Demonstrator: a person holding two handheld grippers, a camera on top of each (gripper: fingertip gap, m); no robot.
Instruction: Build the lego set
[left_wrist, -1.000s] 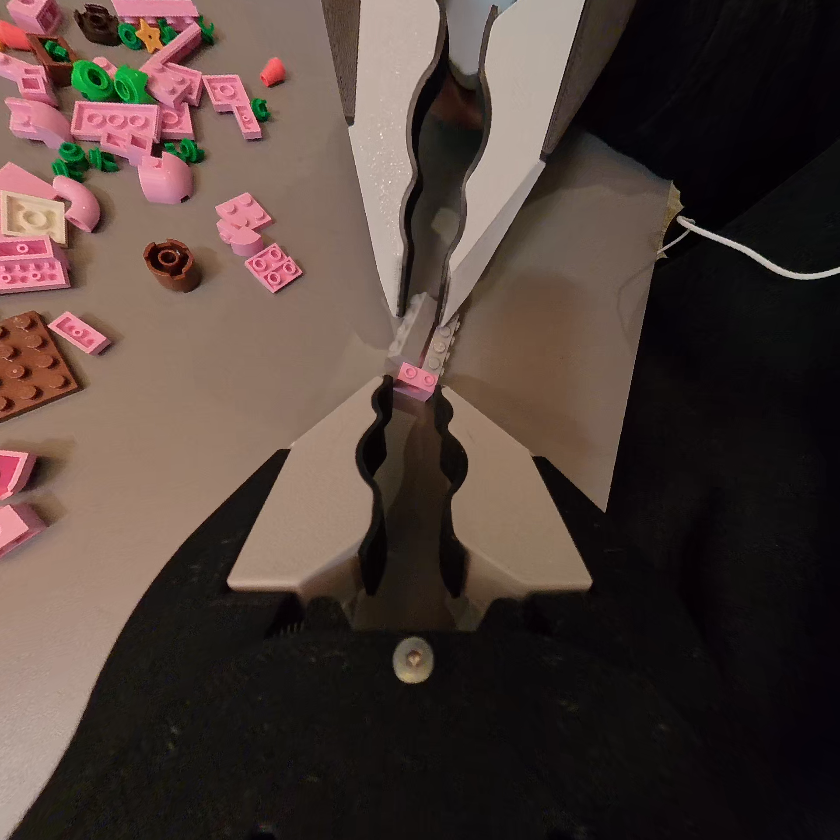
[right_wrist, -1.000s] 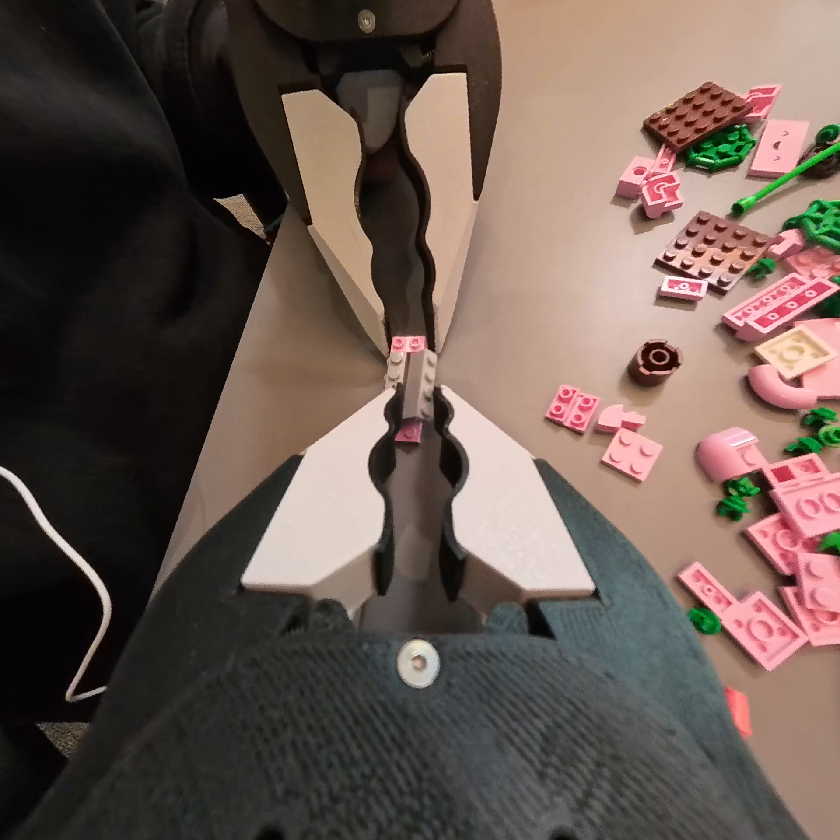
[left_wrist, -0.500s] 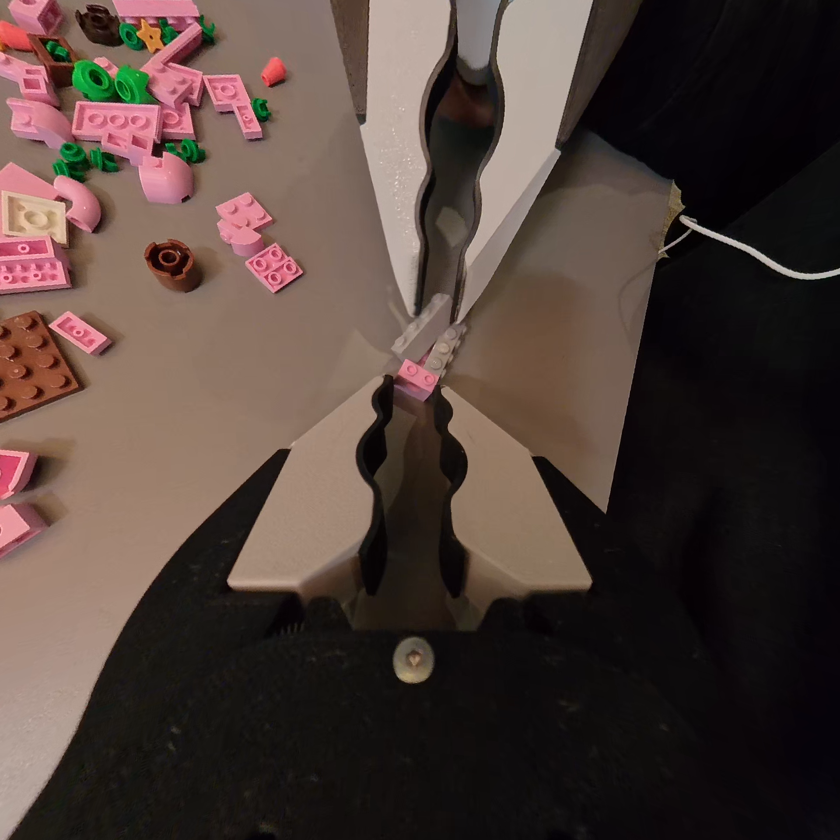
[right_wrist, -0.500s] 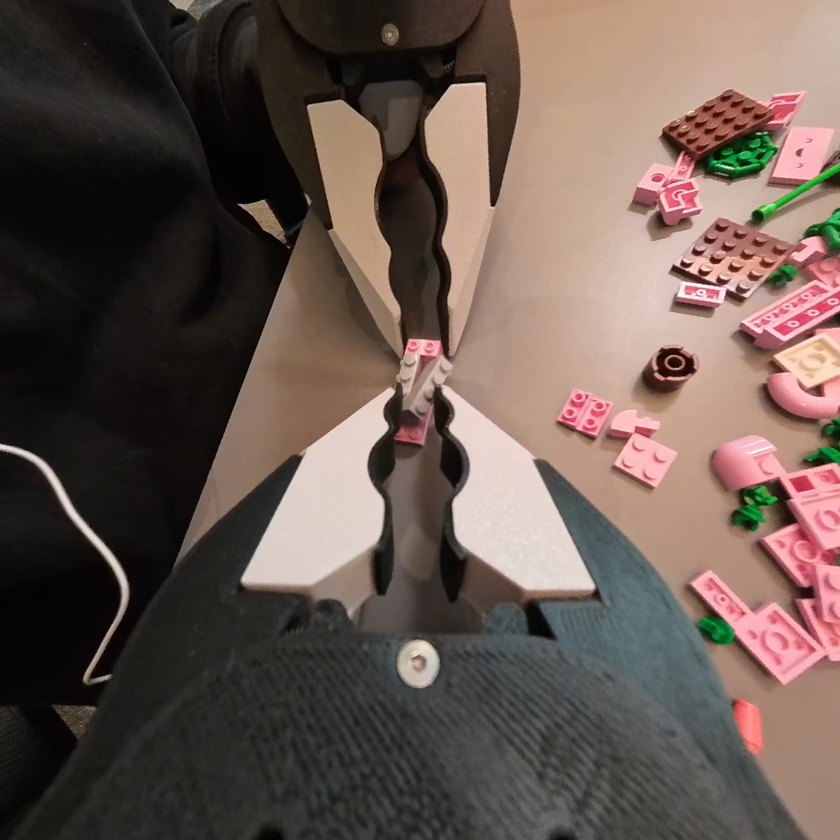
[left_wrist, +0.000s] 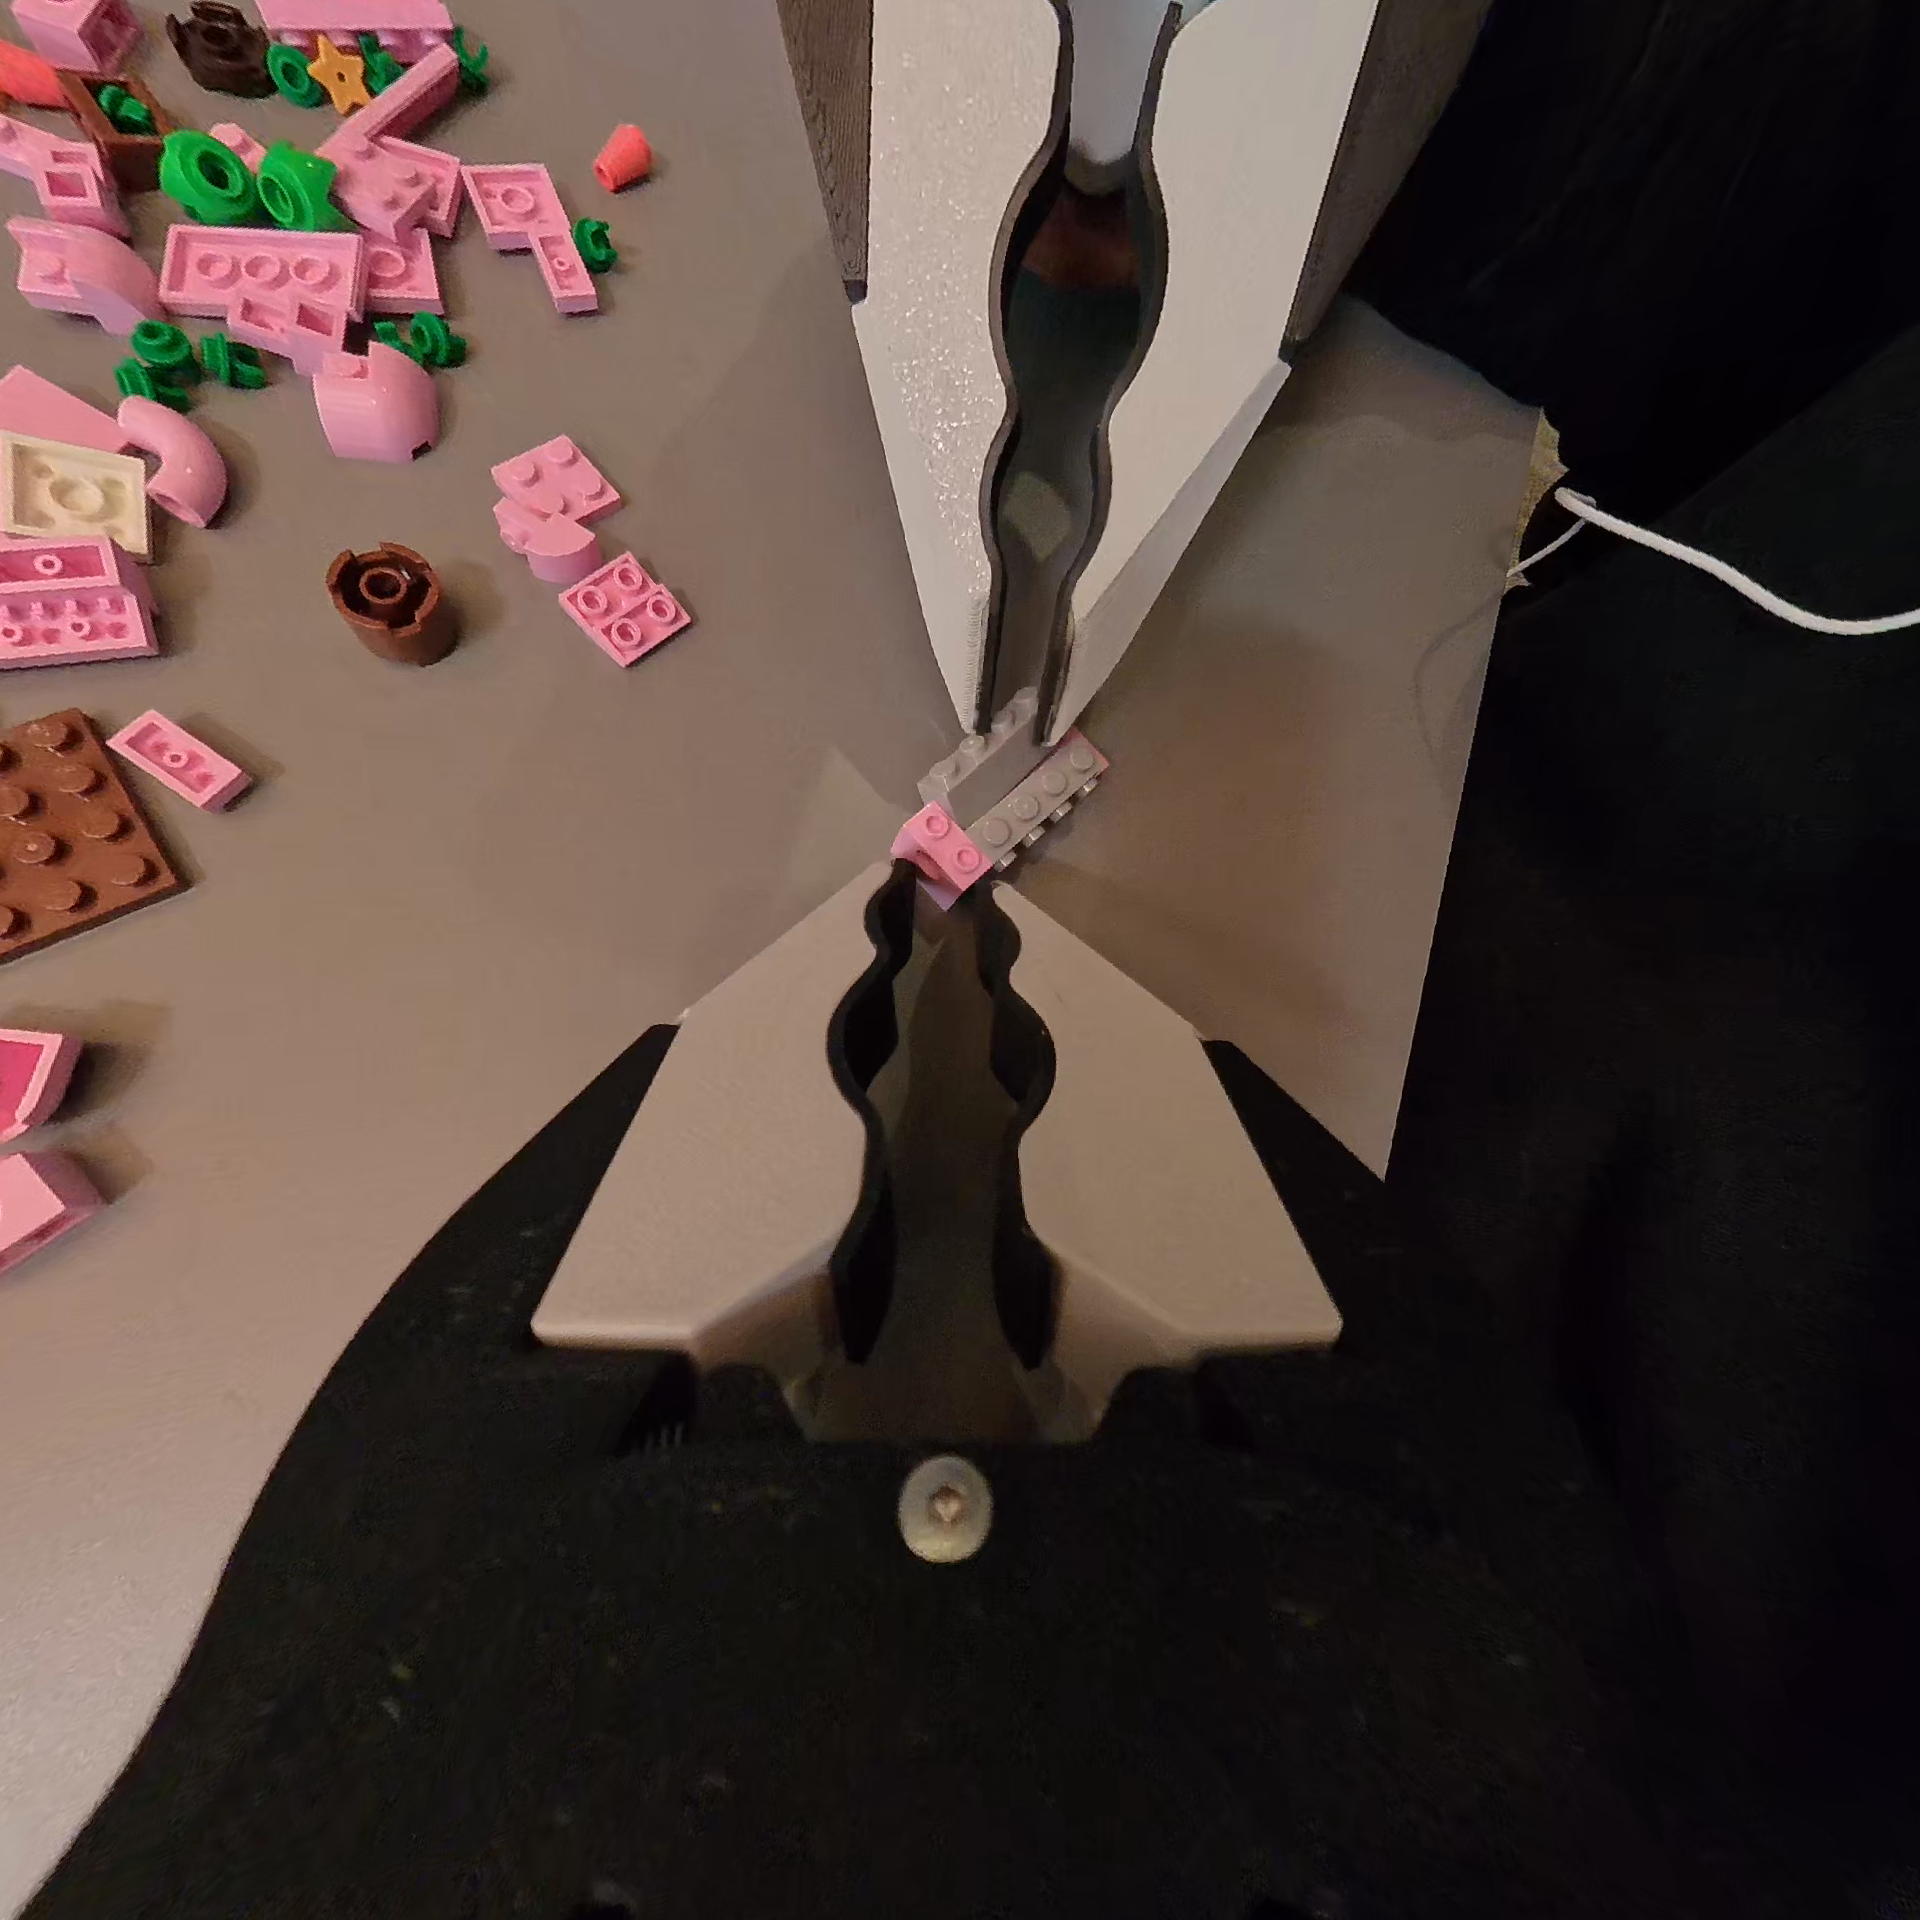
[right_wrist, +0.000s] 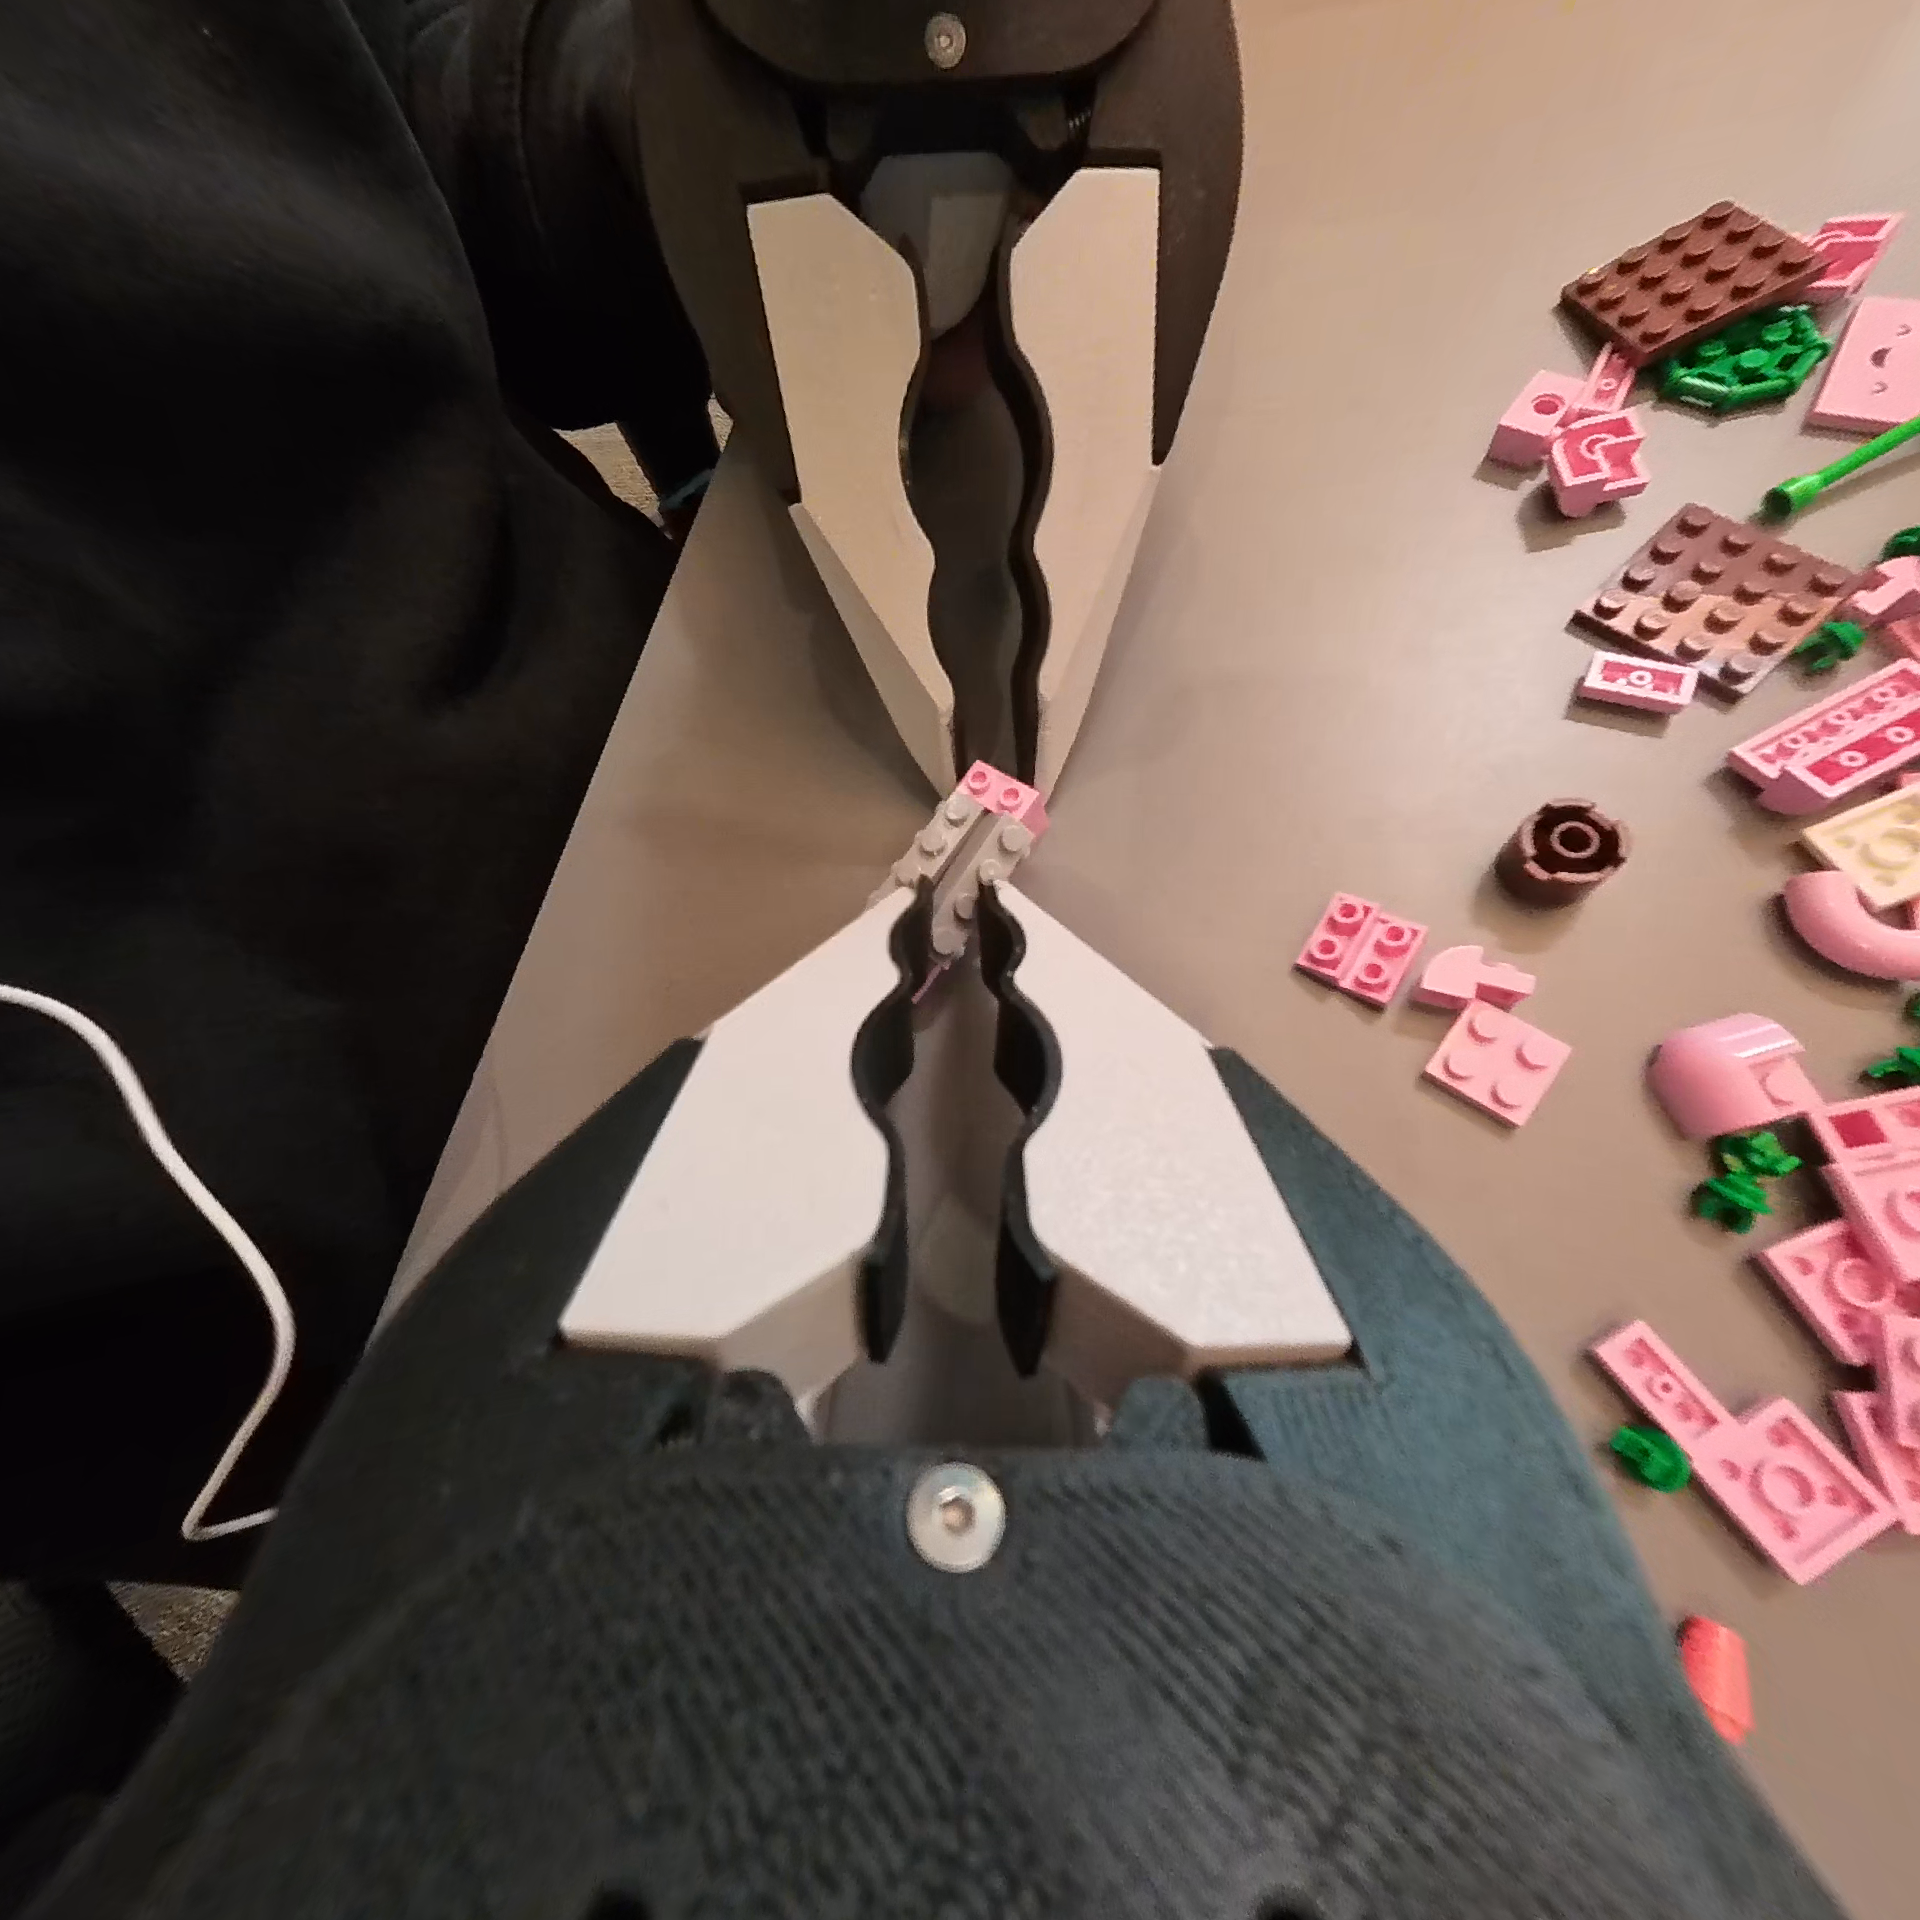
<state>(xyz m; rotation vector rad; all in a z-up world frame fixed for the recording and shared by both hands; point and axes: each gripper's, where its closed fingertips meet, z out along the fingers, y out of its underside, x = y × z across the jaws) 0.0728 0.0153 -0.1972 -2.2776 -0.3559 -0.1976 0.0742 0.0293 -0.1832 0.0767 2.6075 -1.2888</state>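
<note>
While you look through the left wrist view, your left claw (left_wrist: 943, 883) sits at frame centre, pressed together on the pink end of a small grey-and-pink lego assembly (left_wrist: 1003, 805). Your right claw (left_wrist: 1013, 717) comes down from the top of the frame and pinches the grey brick on the same assembly, so the piece hangs between the two tips above the table (left_wrist: 520, 935). Loose pink, green and brown pieces (left_wrist: 260, 281) fill the upper left.

In the right wrist view, your right claw (right_wrist: 948, 914) at centre grips the assembly's (right_wrist: 971, 847) grey part just beyond its tips. The left claw (right_wrist: 995, 774) meets it from above. Loose pieces (right_wrist: 1766, 727) lie along the right edge.
</note>
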